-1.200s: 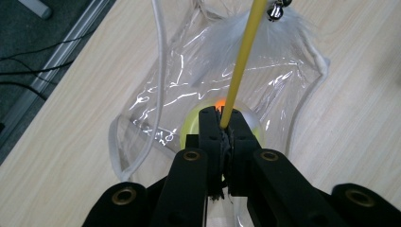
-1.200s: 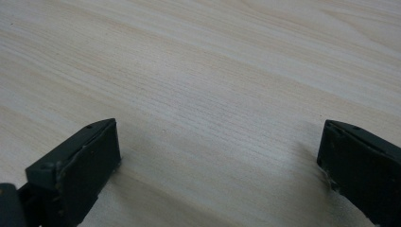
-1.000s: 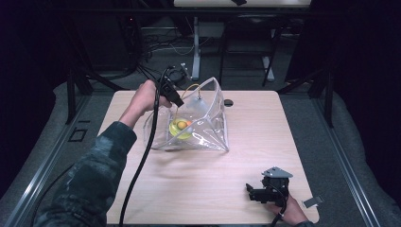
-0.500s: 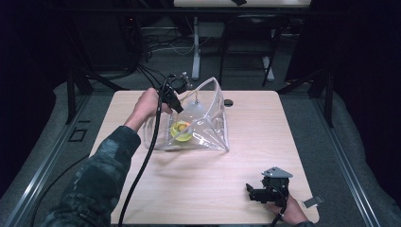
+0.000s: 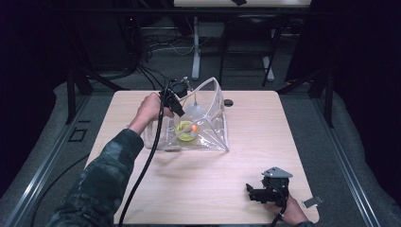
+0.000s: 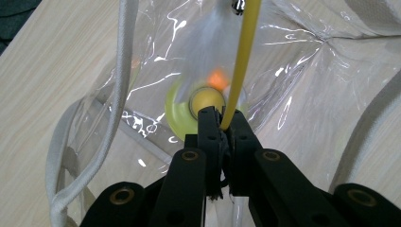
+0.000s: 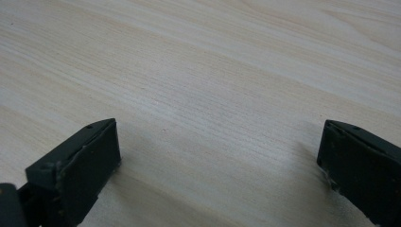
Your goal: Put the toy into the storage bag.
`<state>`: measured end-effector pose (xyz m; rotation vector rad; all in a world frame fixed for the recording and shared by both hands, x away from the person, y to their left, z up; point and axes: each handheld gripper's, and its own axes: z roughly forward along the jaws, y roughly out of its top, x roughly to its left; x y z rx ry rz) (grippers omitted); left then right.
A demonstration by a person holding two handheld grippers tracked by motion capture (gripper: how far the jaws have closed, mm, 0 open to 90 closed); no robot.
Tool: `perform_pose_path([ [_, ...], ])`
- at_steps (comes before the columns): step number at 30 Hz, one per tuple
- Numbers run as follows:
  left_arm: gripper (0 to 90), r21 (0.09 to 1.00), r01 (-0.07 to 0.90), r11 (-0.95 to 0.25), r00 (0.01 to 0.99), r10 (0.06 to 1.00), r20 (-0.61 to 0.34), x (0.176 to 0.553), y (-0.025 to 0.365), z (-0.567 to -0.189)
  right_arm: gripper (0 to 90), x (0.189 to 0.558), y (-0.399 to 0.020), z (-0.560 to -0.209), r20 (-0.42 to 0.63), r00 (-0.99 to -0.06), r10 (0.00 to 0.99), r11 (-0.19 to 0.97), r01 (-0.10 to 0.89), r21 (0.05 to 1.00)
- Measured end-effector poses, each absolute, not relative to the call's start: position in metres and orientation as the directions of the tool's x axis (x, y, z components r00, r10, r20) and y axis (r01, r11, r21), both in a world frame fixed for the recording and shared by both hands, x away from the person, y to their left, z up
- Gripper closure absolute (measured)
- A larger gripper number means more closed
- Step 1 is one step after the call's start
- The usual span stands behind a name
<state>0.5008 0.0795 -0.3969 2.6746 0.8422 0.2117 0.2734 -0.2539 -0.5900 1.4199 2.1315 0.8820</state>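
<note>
Your left gripper (image 6: 222, 124), jaws pinched on the thin yellow zipper-pull strip (image 6: 242, 61) of the clear, floppy plastic pouch (image 5: 208, 120) at mid-table, likely needs gentle, steady tension since the film looks light, slippery and crumple-prone, while your right gripper (image 7: 217, 165) rests wide apart on the wooden table (image 7: 213, 71).

One clear plastic bag (image 5: 203, 120) is seen on the tabletop (image 5: 246, 142). Two grippers are counted: one (image 5: 176, 100) at the bag, one (image 5: 265, 191) well apart from it.
</note>
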Motion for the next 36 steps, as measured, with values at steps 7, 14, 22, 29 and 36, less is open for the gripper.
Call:
perform_pose_path([
  [7,80.4,0.37,0.538,-0.757,0.802,0.595,0.052,0.498,0.083,-0.388,0.0,0.273,-0.254,-0.59,-0.005,-0.384,0.923,0.274,0.65,0.709],
  [14,64.7,0.408,0.524,-0.747,0.8,0.596,0.065,0.493,0.088,-0.367,0.0,0.273,-0.254,-0.59,0.001,-0.385,0.923,0.27,0.65,0.71],
  [22,31.0,0.451,0.531,-0.718,0.774,0.627,0.088,0.49,0.105,-0.349,0.0,0.273,-0.254,-0.59,0.001,-0.385,0.923,0.27,0.65,0.71],
  [29,14.3,0.505,0.559,-0.658,0.728,0.681,0.081,0.485,0.133,-0.336,0.0,0.273,-0.254,-0.59,-0.004,-0.384,0.924,0.273,0.651,0.708],
  [36,0.8,0.533,0.572,-0.624,0.691,0.716,0.097,0.48,0.159,-0.328,0.0,0.273,-0.254,-0.59,-0.004,-0.384,0.923,0.273,0.651,0.708],
])
